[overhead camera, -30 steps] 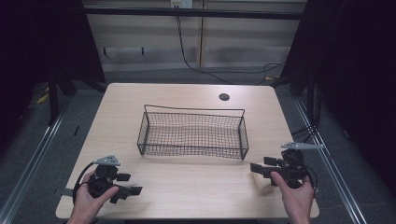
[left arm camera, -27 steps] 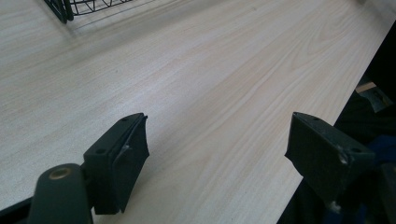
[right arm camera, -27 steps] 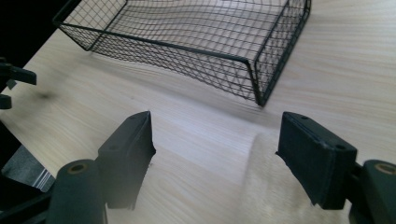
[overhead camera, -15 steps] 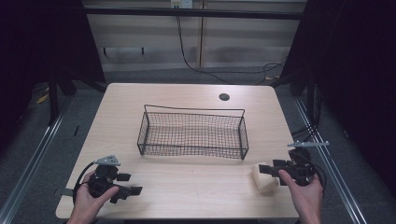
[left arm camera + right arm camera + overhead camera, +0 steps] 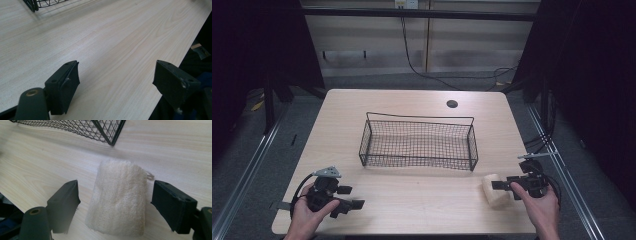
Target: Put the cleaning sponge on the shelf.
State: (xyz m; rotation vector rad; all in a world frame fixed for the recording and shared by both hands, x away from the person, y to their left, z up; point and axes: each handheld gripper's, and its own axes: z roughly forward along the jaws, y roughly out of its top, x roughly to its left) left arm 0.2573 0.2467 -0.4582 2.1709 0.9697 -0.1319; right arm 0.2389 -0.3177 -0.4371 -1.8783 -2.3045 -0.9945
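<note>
Black tongs (image 5: 346, 205), square screwed pads (image 5: 63, 203)

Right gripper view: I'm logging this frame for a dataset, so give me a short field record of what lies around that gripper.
object: loofah pad, pale, fibrous
object position: flat on the table, between the open jaws, touching neither
right gripper: open, straddling the pad
basket: black wire, beyond the pad, apart from it, empty in the high view
left gripper: open over bare wood, near the table's front edge

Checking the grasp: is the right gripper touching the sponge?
Apart. The right gripper view shows table between each jaw and the sponge; right gripper open.
</note>
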